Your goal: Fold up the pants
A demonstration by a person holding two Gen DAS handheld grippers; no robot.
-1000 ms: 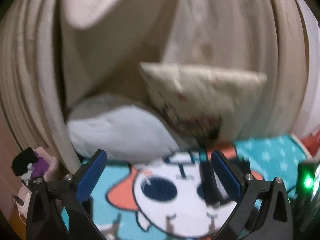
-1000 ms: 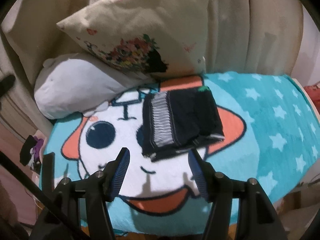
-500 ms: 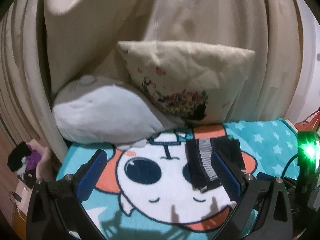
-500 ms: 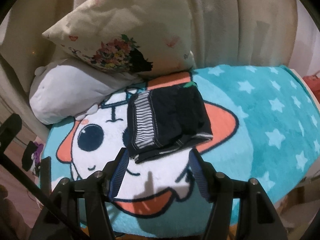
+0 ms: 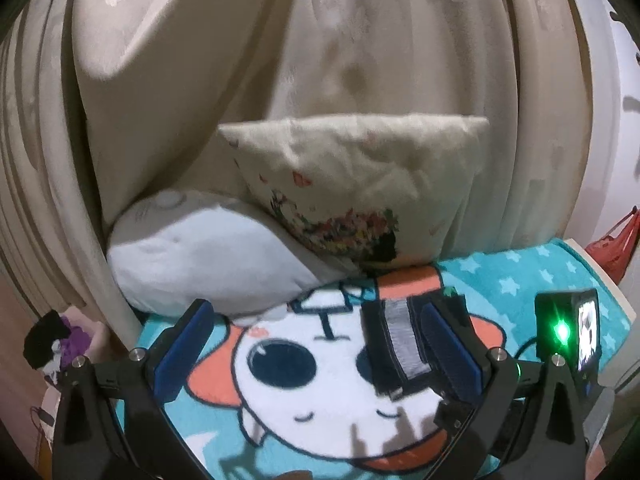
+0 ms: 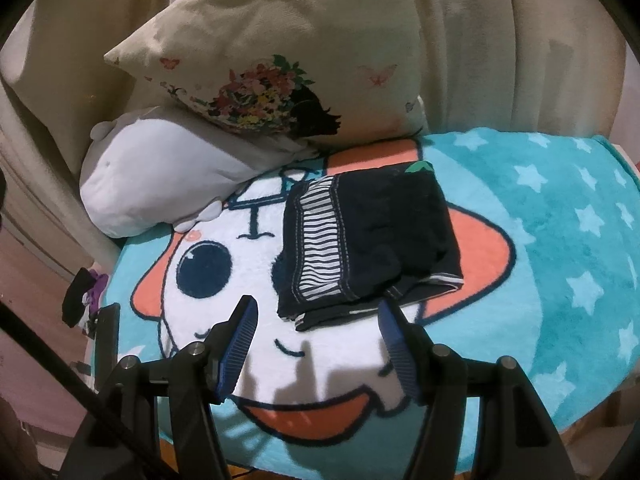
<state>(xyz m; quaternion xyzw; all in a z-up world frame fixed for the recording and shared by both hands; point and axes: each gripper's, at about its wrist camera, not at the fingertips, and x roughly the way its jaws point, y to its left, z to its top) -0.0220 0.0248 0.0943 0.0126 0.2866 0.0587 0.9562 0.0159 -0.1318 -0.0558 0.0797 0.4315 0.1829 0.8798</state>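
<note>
Looks essentially finished: one pair of dark pants lying as a compact folded bundle on the cartoon-face blanket, striped waistband panel facing left, layered hems stacked at the near edge, nothing trailing loose. From left to right in the right wrist view: one small black-and-purple item at the blanket's far left edge, too small to identify; one white plush cushion leaning at the back left; one cream pillow with a flower print propped over the plush against the curtain; then the pants, sitting on the orange and white of the cartoon face, right of the printed eye and just below the pillow; then bare teal blanket with stars out to the right. Left gripper held wide apart, empty, hovering over the blanket with the folded bundle seen just inside its right-hand finger. Right gripper likewise spread and empty, poised just short of the bundle's near edge, not touching the cloth as far as can be told. Also one small device with a green light at the right of the left wrist view. Left to do, by judgement: little or nothing, perhaps squaring the slightly uneven near hems. Count: one pants, one pillow, one plush, one blanket, two grippers.
</note>
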